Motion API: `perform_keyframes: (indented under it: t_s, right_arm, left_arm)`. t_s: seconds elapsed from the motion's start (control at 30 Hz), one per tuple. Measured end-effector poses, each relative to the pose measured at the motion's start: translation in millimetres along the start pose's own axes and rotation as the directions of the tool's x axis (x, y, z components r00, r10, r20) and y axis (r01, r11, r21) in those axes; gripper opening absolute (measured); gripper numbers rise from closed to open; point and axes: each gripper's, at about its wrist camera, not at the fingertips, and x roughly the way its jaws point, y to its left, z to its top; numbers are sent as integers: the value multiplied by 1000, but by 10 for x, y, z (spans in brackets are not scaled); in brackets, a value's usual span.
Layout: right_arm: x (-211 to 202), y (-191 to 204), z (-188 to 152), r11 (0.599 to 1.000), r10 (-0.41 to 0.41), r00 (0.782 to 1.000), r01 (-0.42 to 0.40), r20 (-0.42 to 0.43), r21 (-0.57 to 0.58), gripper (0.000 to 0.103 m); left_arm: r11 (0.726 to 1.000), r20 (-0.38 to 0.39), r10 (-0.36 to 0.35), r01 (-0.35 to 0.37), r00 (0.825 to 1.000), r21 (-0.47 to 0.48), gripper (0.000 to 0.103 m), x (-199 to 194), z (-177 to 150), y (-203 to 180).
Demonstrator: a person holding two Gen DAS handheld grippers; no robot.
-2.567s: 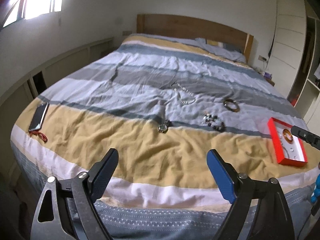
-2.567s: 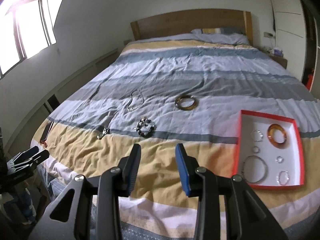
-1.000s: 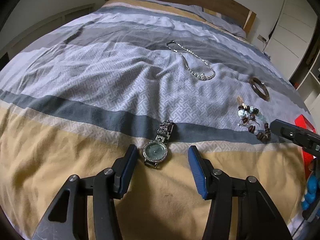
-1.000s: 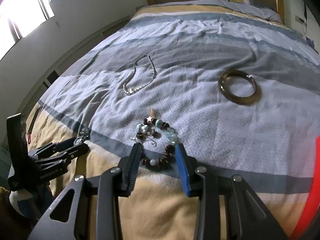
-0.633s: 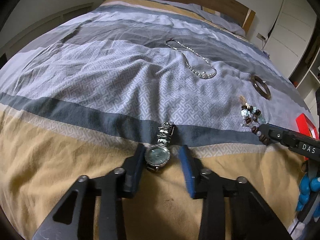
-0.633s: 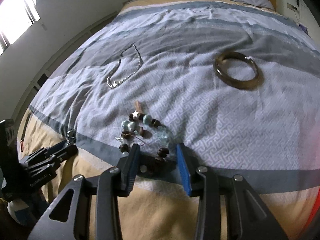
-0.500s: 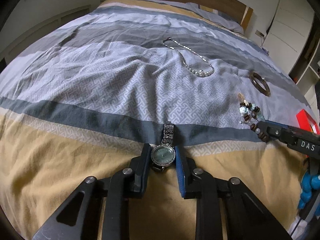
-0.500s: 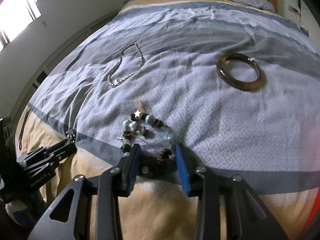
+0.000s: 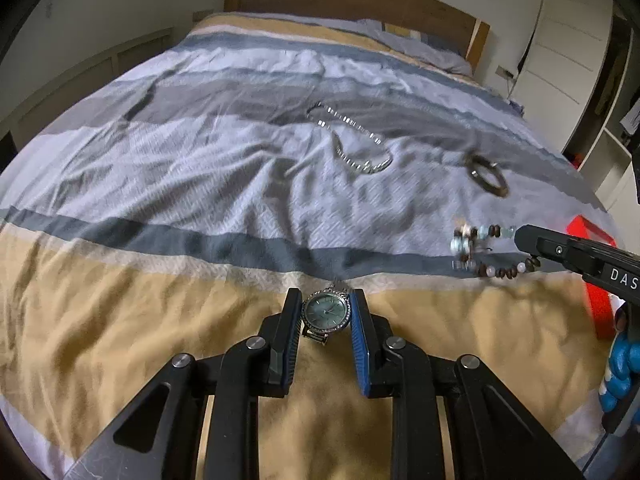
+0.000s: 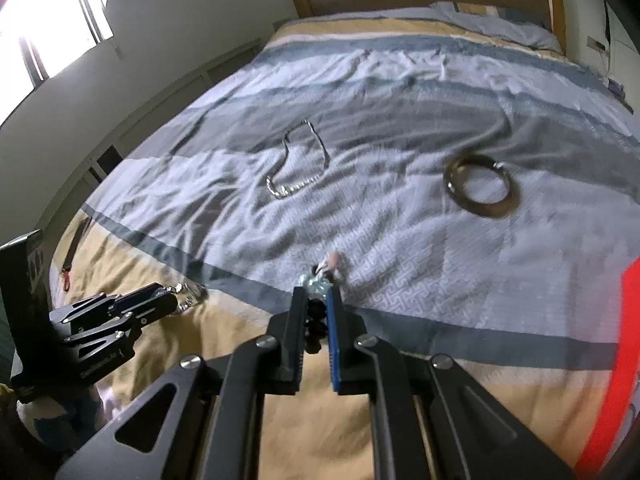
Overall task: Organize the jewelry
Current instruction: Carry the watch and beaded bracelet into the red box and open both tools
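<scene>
A silver watch with a teal dial sits between the pads of my left gripper, which is shut on its case, just above the yellow band of the bedspread. In the right wrist view the left gripper shows at the left with the watch strap hanging from it. My right gripper is shut on a beaded bracelet of brown and pale blue beads. In the left wrist view the right gripper has the bracelet dangling from its tip.
A silver necklace and a brown bangle lie farther up the striped bedspread. A red box lies at the right. A dark phone rests near the bed's left edge. A wooden headboard stands beyond.
Both grippers came down to the bed and closed, the left on the watch and the right on the beaded bracelet. Both have since risen a little with their pieces.
</scene>
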Motion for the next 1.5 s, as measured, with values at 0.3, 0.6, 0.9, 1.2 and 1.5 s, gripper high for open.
perform_keyframes:
  t_s: [0.3,0.6,0.9,1.2,1.5]
  right_arm:
    - [-599,41,-56,1000,-14,998,14,69,-2,9]
    - [-1340,-81,-137,997,-75,985,76,153,2,9]
    - [-2109,-530,-237,984,-181,958,175,224,43,9]
    - [-2595,-1200,-427,959,-280,931,260,232,115,9]
    - [-2554,-1873,-722,942,-308,934,272,180,198,9]
  left_arm:
    - [999,55,-16,14,998,29,24,-458,19,-216]
    - [994,100,-74,65,992,86,24,-833,35,-690]
    - [973,108,-186,168,977,159,24,-997,122,-1462]
    - [924,61,-300,274,952,267,24,-911,180,-2434]
    - [851,-48,-370,359,928,383,24,-529,63,-3459]
